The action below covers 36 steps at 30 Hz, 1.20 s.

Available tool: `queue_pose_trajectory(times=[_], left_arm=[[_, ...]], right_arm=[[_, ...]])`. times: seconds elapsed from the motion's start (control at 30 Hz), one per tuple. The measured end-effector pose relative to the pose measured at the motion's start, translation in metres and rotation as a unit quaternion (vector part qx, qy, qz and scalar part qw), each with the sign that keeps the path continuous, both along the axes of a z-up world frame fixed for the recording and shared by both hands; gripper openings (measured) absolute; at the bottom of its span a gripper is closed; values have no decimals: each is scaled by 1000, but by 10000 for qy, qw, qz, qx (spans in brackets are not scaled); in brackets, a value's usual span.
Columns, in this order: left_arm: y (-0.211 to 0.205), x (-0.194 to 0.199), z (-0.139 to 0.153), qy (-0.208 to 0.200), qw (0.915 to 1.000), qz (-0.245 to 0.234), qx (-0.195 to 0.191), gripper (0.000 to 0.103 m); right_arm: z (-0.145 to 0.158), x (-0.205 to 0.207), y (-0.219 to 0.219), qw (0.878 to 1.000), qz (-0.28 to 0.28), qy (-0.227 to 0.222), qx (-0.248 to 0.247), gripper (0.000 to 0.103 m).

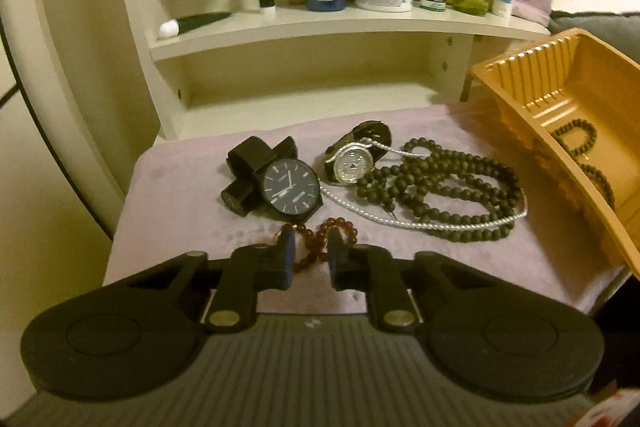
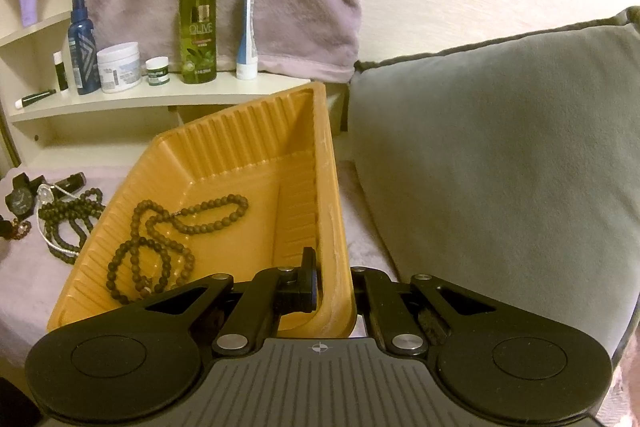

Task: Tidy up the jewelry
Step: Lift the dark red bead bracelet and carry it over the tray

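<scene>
Left gripper (image 1: 311, 241) straddles red bead bracelet (image 1: 340, 227), nearly closed — right gripper (image 2: 334, 279) clamps tilted orange tray (image 2: 256, 131).

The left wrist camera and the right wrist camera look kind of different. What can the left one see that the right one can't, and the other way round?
Only the left wrist view shows the left gripper, its jaws around the red bead bracelet, and the black watch's dial up close.

Only the right wrist view shows the right gripper shut on the tray's rim, the gray cushion, and the whole brown bead necklace inside the tray.

Both show the tan tray, the dark bead necklace on the pink cloth, and the shelf's green olive bottle.
</scene>
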<state>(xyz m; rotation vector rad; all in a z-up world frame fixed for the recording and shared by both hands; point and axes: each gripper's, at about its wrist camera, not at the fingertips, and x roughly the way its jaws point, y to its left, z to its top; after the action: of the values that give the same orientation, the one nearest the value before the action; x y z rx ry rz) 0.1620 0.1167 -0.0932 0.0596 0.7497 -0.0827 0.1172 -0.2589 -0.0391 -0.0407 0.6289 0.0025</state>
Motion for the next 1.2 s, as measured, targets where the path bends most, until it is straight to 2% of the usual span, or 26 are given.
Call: queue_pose_trajectory(times=[0.4,0.47,0.6,0.9,1.2], left_arm=[[0,13,-9,208,9998,-40,-47,11],[1,13,-9,242,9997,-19,-69,5],[2,9,-4,209,9998,-19,-43,4],[6,-3,31,-115,9998,-91,-127,4],[11,-1,78,-509,9975,-206,-455,4]], right_arm=[[-2,2,-1,10000,-40,44,-47,5],[-2,2,-1,10000,-43,52,-43,5],[-2,2,-1,10000,-41,42,-41,5],[-2,2,-1,10000,-43,38,-30,5],[-1,0,-1,10000,-37,17,2,5]])
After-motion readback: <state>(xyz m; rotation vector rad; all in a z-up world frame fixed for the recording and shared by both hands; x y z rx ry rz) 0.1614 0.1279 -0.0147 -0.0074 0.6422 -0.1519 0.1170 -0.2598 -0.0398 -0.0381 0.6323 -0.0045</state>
